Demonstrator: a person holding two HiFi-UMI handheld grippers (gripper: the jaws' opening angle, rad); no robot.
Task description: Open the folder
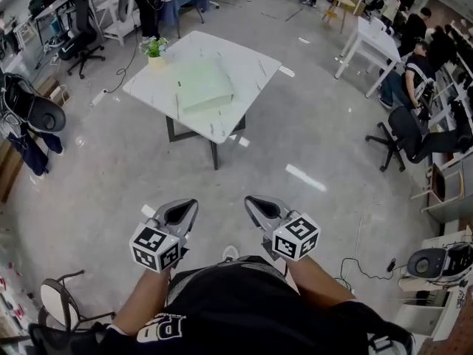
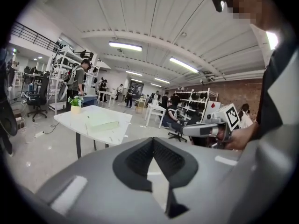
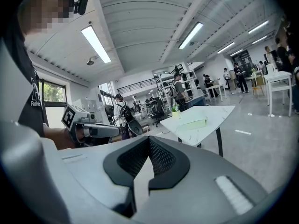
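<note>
- I am reading this as the approach step: the folder [image 1: 202, 84] is lying shut and flat on the white table [image 1: 247, 87], near the potted plant [image 1: 154, 49] at the table's far corner. Both tools are hanging well apart from it over open floor.
- I am holding the left gripper [image 1: 191, 204] with its jaws pressed together and nothing between them.
- I am keeping the right gripper [image 1: 251, 200] in the same state, jaws closed and empty, level with the left one and close to my body.
- I am judging that nothing of the opening itself is done yet; the cover is untouched.
- Next, I am thinking the move calls for closing on the table, parting one set of jaws, and finding the cover's free edge to lift. The other tool would be steadying the folder against sliding on the smooth top.
</note>
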